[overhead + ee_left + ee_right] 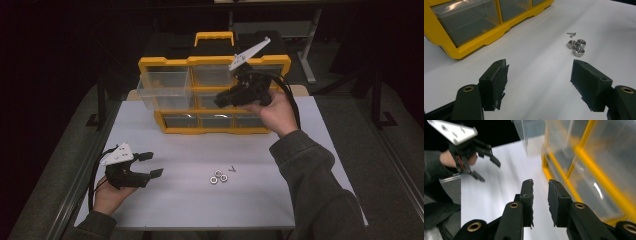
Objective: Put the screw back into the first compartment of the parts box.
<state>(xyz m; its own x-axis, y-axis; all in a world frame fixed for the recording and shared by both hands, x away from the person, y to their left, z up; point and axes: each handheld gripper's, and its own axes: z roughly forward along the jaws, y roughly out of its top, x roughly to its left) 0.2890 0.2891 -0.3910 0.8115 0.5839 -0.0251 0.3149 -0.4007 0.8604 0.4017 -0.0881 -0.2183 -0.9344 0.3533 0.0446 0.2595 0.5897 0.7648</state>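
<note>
A yellow organiser (214, 62) with clear drawers stands at the back of the white table (200, 210). Its top-left drawer (165, 89) is pulled out. My right gripper (220, 100) hovers in front of the middle drawers, pointing left. In the right gripper view its jaws (540, 182) stand a little apart with nothing between them, beside the yellow frame (584, 157). My left gripper (152, 164) rests at the near left, open and empty (539, 65). Three steel nuts (218, 176) (576, 47) and a small screw (231, 168) (571, 33) lie in the middle of the table.
The organiser's yellow base (474, 47) lies ahead and to the left of the left jaws. The other hand's gripper (488, 169) shows far off in the right gripper view. Dark floor surrounds the table, and table legs stand behind the organiser.
</note>
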